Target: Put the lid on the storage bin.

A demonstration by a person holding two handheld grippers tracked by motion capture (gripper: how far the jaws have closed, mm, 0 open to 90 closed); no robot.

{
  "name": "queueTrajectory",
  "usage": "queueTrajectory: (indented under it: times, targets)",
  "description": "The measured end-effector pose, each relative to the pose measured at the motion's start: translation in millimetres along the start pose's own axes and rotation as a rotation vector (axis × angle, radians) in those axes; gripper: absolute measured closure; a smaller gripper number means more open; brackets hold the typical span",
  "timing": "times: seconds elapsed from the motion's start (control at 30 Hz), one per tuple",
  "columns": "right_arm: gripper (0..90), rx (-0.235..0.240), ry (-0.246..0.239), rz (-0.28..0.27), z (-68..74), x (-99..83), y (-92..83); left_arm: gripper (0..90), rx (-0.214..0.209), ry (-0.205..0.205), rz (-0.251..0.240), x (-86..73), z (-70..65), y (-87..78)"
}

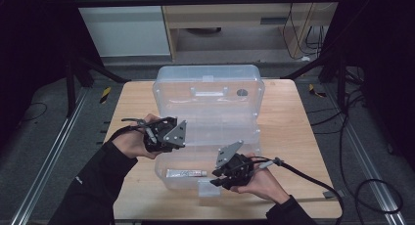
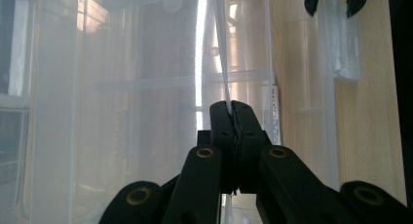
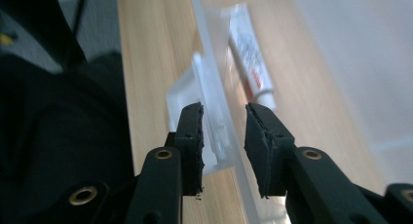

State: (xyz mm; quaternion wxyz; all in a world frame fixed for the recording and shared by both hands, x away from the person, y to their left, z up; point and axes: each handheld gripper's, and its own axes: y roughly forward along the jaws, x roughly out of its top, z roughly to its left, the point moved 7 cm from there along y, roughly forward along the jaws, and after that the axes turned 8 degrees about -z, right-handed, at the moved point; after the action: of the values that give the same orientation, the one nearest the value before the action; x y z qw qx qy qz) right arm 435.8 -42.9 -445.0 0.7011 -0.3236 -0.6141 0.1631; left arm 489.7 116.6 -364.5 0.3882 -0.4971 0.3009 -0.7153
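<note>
Left gripper (image 2: 232,109) is clamped on the thin wall (image 2: 225,63) of the clear plastic box (image 1: 208,95) while the right gripper (image 3: 224,131) hangs parted around its near front rim by the latch (image 3: 187,95), so looks like steadying the box, next probably closing on that rim, tube (image 1: 185,173) lying inside near-left.

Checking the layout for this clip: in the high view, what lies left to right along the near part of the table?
Left gripper → white tube inside the clear box → right gripper.

We see a wood tabletop (image 1: 288,132), grey floor (image 1: 44,132), loose cables (image 1: 377,186), metal rails (image 1: 49,161), cabinet (image 1: 225,19) behind.
</note>
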Motion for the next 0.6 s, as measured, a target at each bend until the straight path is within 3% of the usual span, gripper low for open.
queueTrajectory:
  times: [0.07, 0.4, 0.6]
  targets:
    - [70.5, -0.005, 0.021, -0.059, -0.7, 4.9, -12.1, 89.1, 0.000, -0.002, -0.001, 0.0, -0.2, 0.1]
    - [89.8, -0.157, 0.126, -0.349, -21.8, 20.6, -84.8, 89.1, -0.004, -0.014, -0.003, -0.1, -1.1, 0.6]
    - [90.0, -0.248, 0.185, -0.470, -44.3, 27.9, -112.1, 88.9, -0.004, -0.017, -0.009, -0.6, -3.3, 1.2]
